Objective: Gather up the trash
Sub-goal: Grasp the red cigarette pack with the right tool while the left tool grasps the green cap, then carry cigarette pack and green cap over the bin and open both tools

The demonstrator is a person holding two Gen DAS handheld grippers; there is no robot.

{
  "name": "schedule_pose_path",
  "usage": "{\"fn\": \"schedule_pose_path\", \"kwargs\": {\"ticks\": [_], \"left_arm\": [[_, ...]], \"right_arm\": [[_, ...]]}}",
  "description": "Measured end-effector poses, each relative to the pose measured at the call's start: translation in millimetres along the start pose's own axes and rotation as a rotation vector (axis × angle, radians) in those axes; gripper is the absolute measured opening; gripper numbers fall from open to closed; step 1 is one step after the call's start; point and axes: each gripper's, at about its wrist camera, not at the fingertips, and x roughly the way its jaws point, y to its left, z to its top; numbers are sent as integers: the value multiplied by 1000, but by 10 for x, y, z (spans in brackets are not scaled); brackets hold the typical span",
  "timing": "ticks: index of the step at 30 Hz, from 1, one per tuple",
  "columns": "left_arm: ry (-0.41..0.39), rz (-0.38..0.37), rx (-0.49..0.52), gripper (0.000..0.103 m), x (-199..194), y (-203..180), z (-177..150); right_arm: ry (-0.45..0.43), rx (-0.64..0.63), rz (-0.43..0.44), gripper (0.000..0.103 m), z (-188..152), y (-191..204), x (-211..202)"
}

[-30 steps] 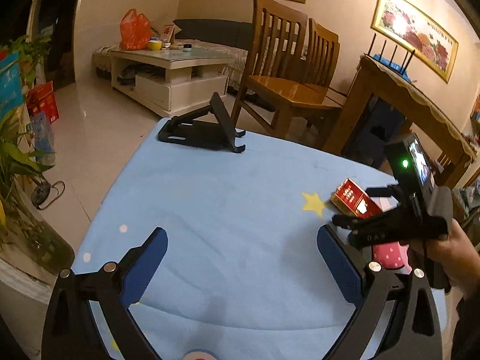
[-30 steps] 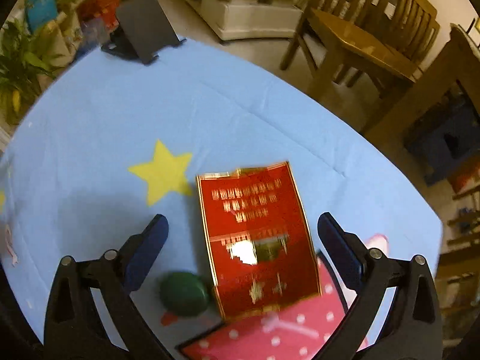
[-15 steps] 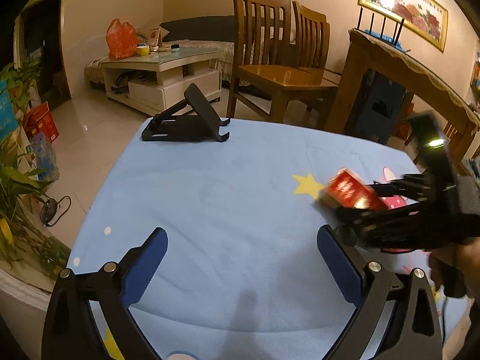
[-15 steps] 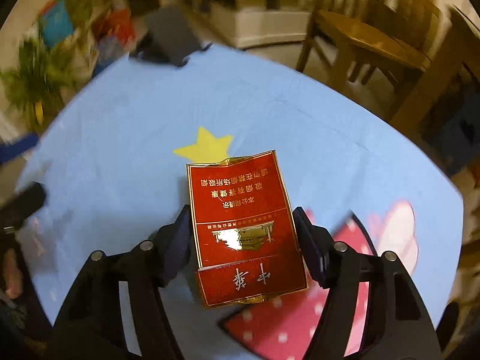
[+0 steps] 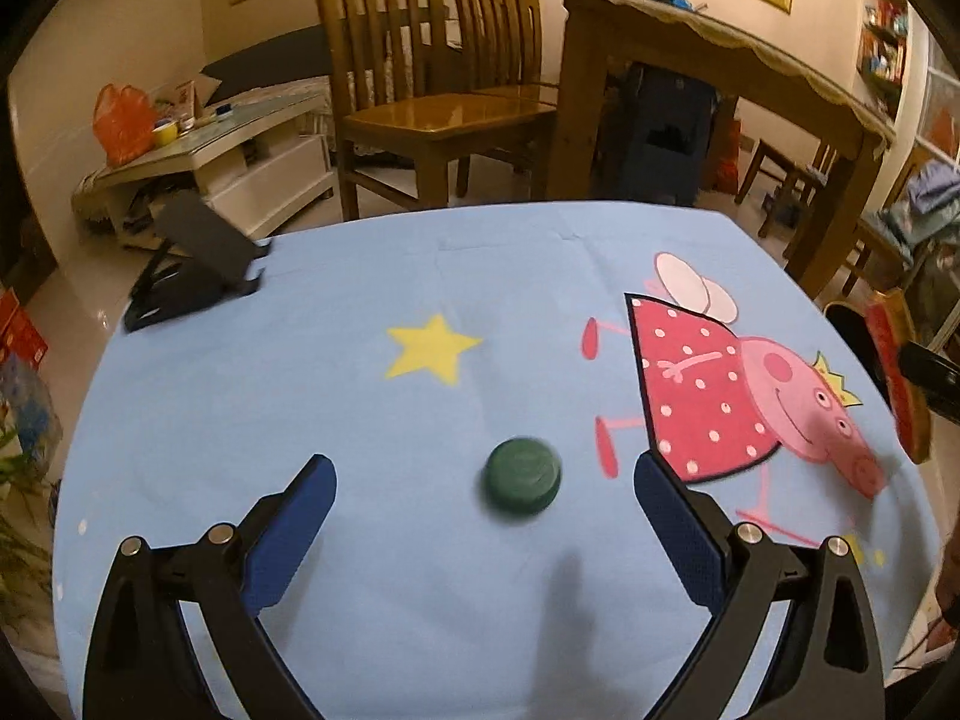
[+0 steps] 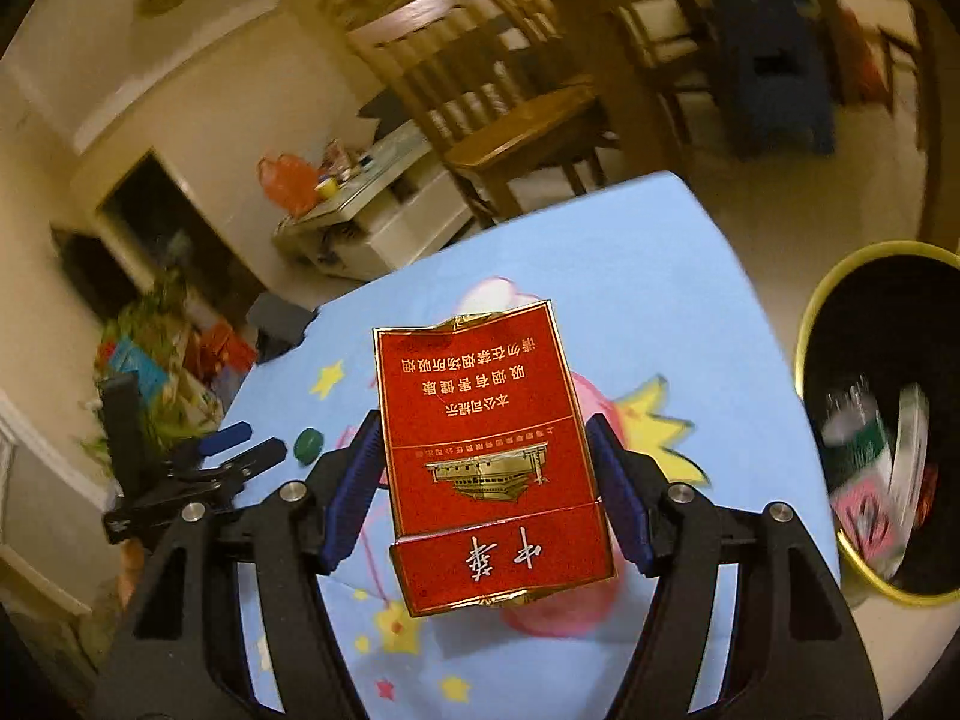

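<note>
The right gripper (image 6: 486,480), clenched on the flat red-and-gold cardboard cigarette pack (image 6: 489,450), carries it above the blue cartoon tablecloth (image 6: 630,276); next, swing toward the yellow-rimmed black trash bin (image 6: 810,324) at three o'clock and let go. The left gripper (image 5: 483,483) hangs released, angled down, framing the round dark-green bottle cap (image 5: 522,476).

Each claw (image 5: 480,516) has black arms, blue ribbed pads (image 5: 287,534) (silver screws at the pivots)

Both wrist views close, tilted down, share tablecloth (image 5: 360,420)
</note>
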Motion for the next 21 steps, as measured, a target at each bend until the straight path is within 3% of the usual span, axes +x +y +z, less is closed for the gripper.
{"fn": "schedule_pose_path", "kwargs": {"ticks": [2, 3, 5, 6, 9, 13, 16, 21], "left_arm": [[23, -7, 7, 81, 118, -52, 19], [56, -12, 6, 60, 223, -65, 15], [46, 33, 39, 45, 260, -141, -11], [46, 13, 43, 30, 248, -169, -22], [25, 24, 57, 30, 206, -232, -92], [11, 97, 72, 29, 174, -314, -145], [16, 103, 29, 29, 93, -367, -172], [-94, 125, 59, 29, -269, -666, -48]], "right_arm": [[-13, -21, 6, 66, 9, -3, -89], [-23, -37, 4, 66, 30, 19, -135], [-42, -36, 13, 66, 40, 3, -215], [-54, -27, 20, 66, 42, -3, -247], [-80, -25, 26, 66, 51, -5, -336], [-119, -14, 22, 66, 101, -32, -438], [-146, -17, 2, 66, 130, -63, -543], [-156, -67, -77, 66, 141, -94, -653]]}}
